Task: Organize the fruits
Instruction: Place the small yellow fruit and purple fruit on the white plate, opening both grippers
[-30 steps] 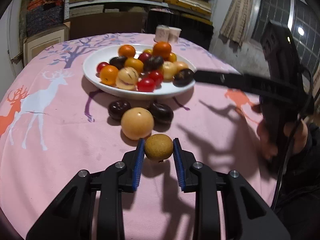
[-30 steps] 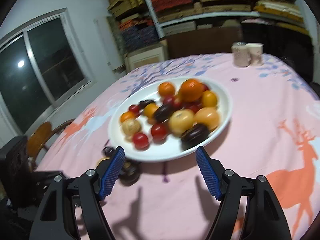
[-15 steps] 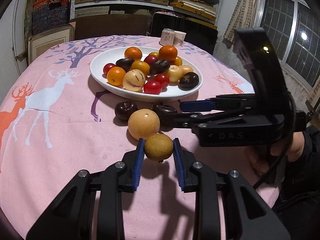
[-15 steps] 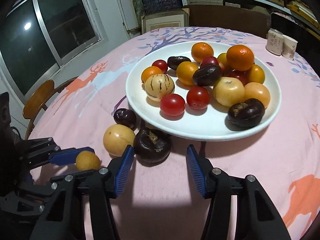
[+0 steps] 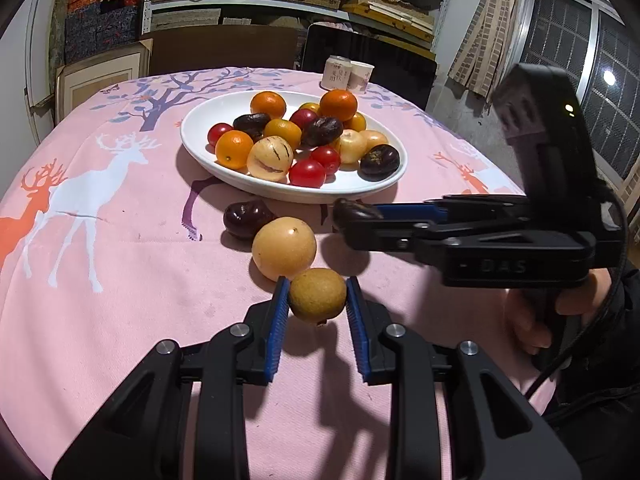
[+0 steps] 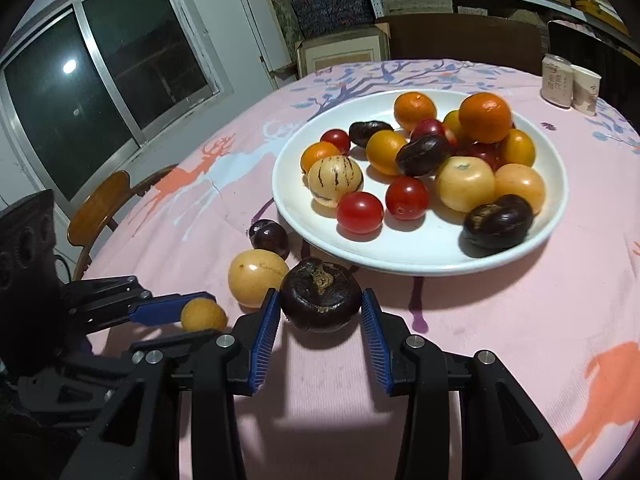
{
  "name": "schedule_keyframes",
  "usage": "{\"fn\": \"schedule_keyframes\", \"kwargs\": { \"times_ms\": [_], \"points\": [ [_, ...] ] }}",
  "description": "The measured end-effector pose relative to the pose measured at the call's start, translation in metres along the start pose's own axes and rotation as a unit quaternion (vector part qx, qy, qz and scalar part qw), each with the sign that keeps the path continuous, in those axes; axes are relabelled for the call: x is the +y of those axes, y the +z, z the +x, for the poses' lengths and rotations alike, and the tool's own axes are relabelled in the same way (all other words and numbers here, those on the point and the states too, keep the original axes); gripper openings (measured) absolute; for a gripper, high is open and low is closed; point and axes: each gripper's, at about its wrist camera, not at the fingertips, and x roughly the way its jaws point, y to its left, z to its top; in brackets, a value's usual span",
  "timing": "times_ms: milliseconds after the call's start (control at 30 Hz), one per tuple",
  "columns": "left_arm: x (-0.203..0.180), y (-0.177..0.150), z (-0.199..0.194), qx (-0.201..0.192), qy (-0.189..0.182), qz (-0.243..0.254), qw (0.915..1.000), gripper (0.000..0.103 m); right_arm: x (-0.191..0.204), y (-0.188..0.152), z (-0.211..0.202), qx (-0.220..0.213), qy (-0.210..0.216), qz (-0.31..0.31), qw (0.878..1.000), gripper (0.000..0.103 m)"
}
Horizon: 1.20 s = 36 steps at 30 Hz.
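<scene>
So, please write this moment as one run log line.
left gripper: shut on small brown fruit | right gripper: jaws just closing around dark fruit | white plate: many fruits

Open pink surface (image 6: 500, 352) lies right of the right gripper (image 6: 320, 320) and on the near side of both tools; broad bare cloth also to the left of the left gripper (image 5: 318, 312). Ahead, the white plate (image 5: 360, 192) heaped with fruit blocks the centre, little bare floor left inside it. Between plate rim and jaws the gap is crowded: pale yellow fruit (image 5: 284, 249) and small dark fruit (image 5: 247, 219), touching. The right gripper crosses in front of the left. Two cups (image 5: 347, 74) stand at the far edge, well apart.
</scene>
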Motion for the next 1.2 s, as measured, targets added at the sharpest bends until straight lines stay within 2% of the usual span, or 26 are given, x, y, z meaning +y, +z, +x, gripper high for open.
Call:
{"fn": "schedule_keyframes", "kwargs": {
  "times_ms": [267,400,533,667,800,967,1000,1067,1100,1167,1200],
  "points": [
    [0.002,0.003,-0.006,-0.009,-0.014,-0.005,0.9999,0.028,-0.020,-0.020,-0.042,-0.039,-0.019,0.027,0.999,0.042],
    [0.004,0.023,-0.010,-0.016,-0.006,0.000,0.9999,0.028,-0.032,-0.016,-0.060,-0.070,-0.049,0.032,0.996,0.042],
    [0.007,0.062,-0.012,-0.032,0.005,0.009,0.9995,0.028,-0.037,0.006,-0.073,-0.103,-0.083,0.023,0.991,0.042],
    [0.014,0.106,0.003,-0.039,0.025,0.018,0.9988,0.028,-0.036,0.037,-0.072,-0.131,-0.111,0.007,0.985,0.042],
    [0.027,0.142,0.030,-0.031,0.033,0.002,0.9990,0.028,-0.036,0.070,-0.052,-0.142,-0.112,0.000,0.983,0.042],
    [0.048,0.164,0.075,-0.004,0.041,-0.029,0.9987,0.028,-0.043,0.103,-0.016,-0.136,-0.113,-0.002,0.984,0.042],
    [0.053,0.165,0.082,0.003,0.041,-0.037,0.9985,0.029,-0.047,0.107,-0.008,-0.129,-0.108,0.002,0.986,0.043],
    [0.059,0.165,0.089,0.009,0.035,-0.048,0.9982,0.049,-0.051,0.108,-0.001,-0.129,-0.098,0.011,0.987,0.053],
    [0.060,0.163,0.087,0.003,0.033,-0.051,0.9982,0.052,-0.051,0.105,-0.002,-0.139,-0.098,0.014,0.985,0.058],
    [0.059,0.159,0.080,-0.011,0.040,-0.048,0.9980,0.067,-0.054,0.099,-0.005,-0.149,-0.096,0.017,0.984,0.059],
    [0.057,0.156,0.076,-0.017,0.042,-0.046,0.9979,0.068,-0.056,0.096,-0.007,-0.150,-0.095,0.023,0.984,0.059]
  ]
}}
